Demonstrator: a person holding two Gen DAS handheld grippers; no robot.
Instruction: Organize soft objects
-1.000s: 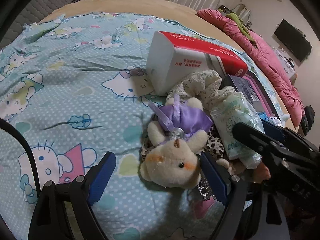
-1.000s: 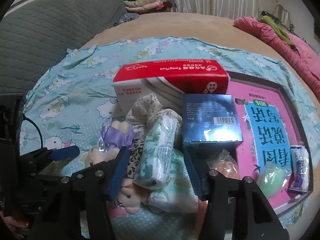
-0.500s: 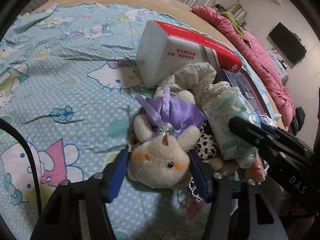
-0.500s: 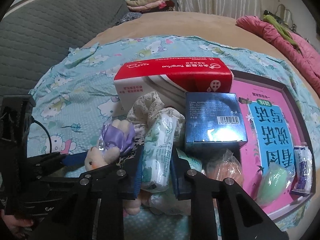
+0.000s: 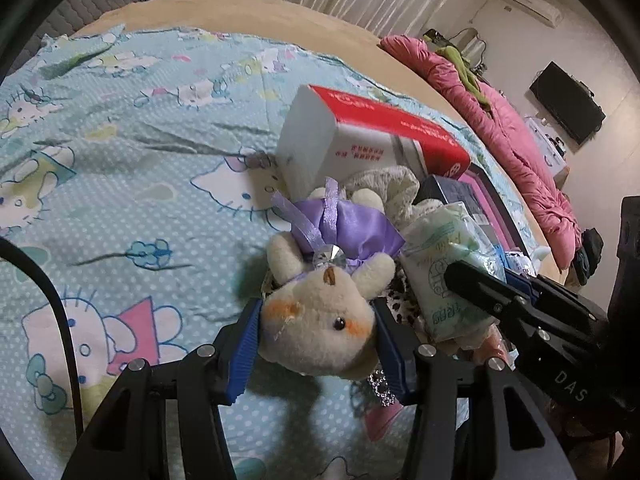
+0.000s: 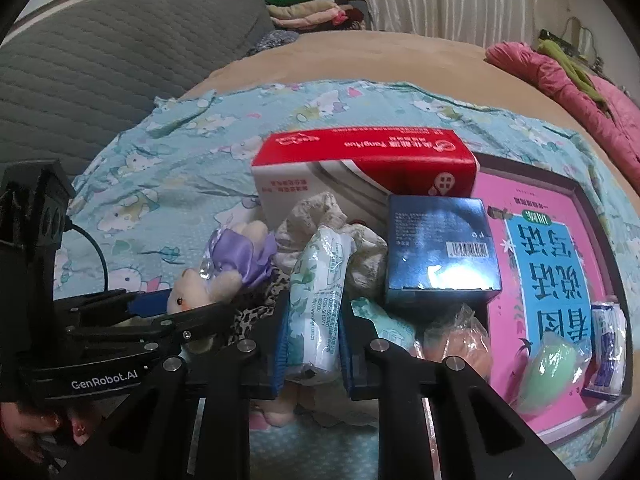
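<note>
A cream plush bunny [image 5: 320,316] in a purple satin dress lies at the left of a heap on the blue cartoon-cat bedsheet [image 5: 120,168]. My left gripper [image 5: 318,344] is shut on the bunny's head, and the bunny is raised a little. The bunny also shows in the right wrist view [image 6: 212,280]. My right gripper [image 6: 314,344] is shut on a pale green tissue pack [image 6: 316,296], which also shows in the left wrist view [image 5: 444,264]. A lace cloth [image 6: 320,216] and a leopard-print cloth [image 6: 256,312] lie under them.
A red and white tissue box [image 6: 360,168] stands behind the heap. A dark blue box [image 6: 440,252] sits on a pink book [image 6: 560,280], with a green sponge [image 6: 556,364], an orange bagged item [image 6: 460,344] and a small packet [image 6: 608,352]. A pink quilt [image 5: 500,120] lies far right.
Both grippers closed from open: the left on the bunny's head, the right on the tissue pack. The bunny has since risen slightly off the sheet.
</note>
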